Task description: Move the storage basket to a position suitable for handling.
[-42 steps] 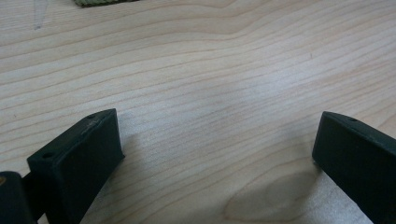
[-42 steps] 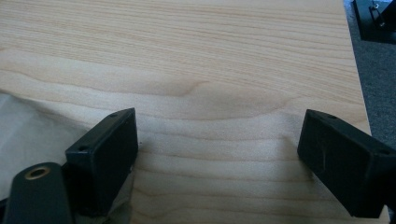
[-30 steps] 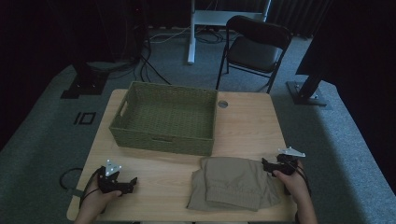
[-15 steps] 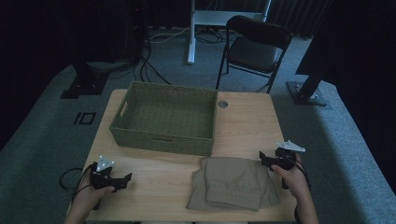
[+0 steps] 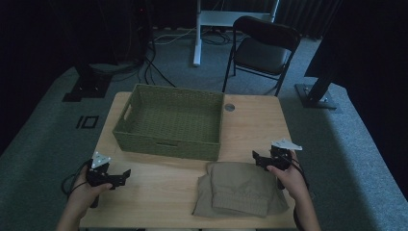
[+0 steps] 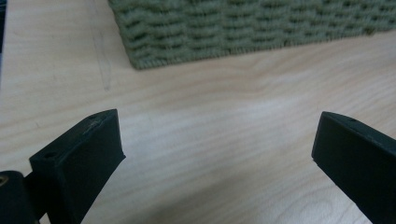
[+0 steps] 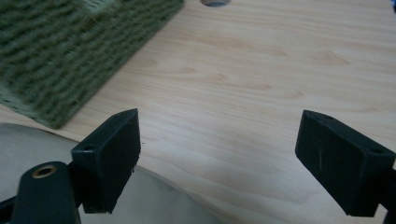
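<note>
On table — woven basket (image 5: pixel 169 122) empty | folded cloth (image 5: pixel 240 188) beside it | right gripper (image 5: pixel 263 160), left gripper (image 5: pixel 121 175) — both released

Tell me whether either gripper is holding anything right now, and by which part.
Nothing is held. The left gripper is open over bare table; the right gripper is open at the folded khaki cloth's edge, gripping none of it.

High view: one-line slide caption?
Open left gripper and right gripper flank folded khaki garment before empty woven basket.
</note>
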The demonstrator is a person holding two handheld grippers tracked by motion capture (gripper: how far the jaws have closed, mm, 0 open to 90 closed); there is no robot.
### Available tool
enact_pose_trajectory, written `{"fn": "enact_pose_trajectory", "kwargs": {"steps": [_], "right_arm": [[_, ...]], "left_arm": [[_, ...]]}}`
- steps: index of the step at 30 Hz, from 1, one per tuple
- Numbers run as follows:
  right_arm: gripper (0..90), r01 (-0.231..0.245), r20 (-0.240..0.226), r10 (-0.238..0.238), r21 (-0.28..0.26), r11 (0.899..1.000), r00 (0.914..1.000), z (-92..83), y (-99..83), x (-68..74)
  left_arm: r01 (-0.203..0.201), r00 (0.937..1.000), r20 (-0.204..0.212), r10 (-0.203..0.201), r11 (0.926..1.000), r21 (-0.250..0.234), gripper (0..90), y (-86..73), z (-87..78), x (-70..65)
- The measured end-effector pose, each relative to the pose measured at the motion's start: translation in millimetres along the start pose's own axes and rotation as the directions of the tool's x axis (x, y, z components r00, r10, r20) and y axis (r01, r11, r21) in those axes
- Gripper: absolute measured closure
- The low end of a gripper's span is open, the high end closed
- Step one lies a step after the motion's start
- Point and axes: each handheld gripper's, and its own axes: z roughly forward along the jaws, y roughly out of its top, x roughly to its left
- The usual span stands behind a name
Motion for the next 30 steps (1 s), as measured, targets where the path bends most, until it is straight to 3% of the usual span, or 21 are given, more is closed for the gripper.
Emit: {"fn": "enact_pose_trajectory", "kwargs": {"steps": [4, 13, 16, 24, 26, 30], "right_arm": [[13.8, 0.005, -0.015, -0.005, -0.019, 1.0, 0.9999, 1.9, 9.0, 8.9], [13.8, 0.034, -0.018, -0.034, -0.027, 0.999, 0.9993, 9.4, 24.4, 25.1], [13.8, 0.044, -0.015, -0.045, -0.035, 0.998, 0.9989, 12.2, 28.5, 28.9], [14.0, 0.056, -0.028, -0.057, -0.044, 0.997, 0.998, 18.7, 43.4, 42.1], [14.1, 0.063, -0.027, -0.065, -0.055, 0.996, 0.9975, 20.1, 47.6, 45.4], [14.1, 0.056, -0.027, -0.059, -0.076, 0.996, 0.9979, 21.4, 58.6, 50.1]], "left_arm": [[0.005, 0.9998, 0.018, -0.005, 0.9997, -0.025, 2.7, 10.9, -4.3, 2.8], [-0.009, 0.9999, 0.013, 0.009, 0.9985, -0.054, 2.7, 32.1, -9.5, 7.4], [0.01, 0.9995, 0.031, -0.008, 0.9964, -0.084, 2.7, 41.9, -12.8, 9.8], [0.015, 0.9995, 0.03, -0.011, 0.9936, -0.112, 2.7, 63.3, -13.6, 17.5], [0.044, 0.9973, 0.064, -0.036, 0.9904, -0.131, 2.7, 69.9, -15.4, 21.6], [0.049, 0.998, 0.046, -0.043, 0.9868, -0.155, 2.7, 79.7, -18.3, 28.2]]}}
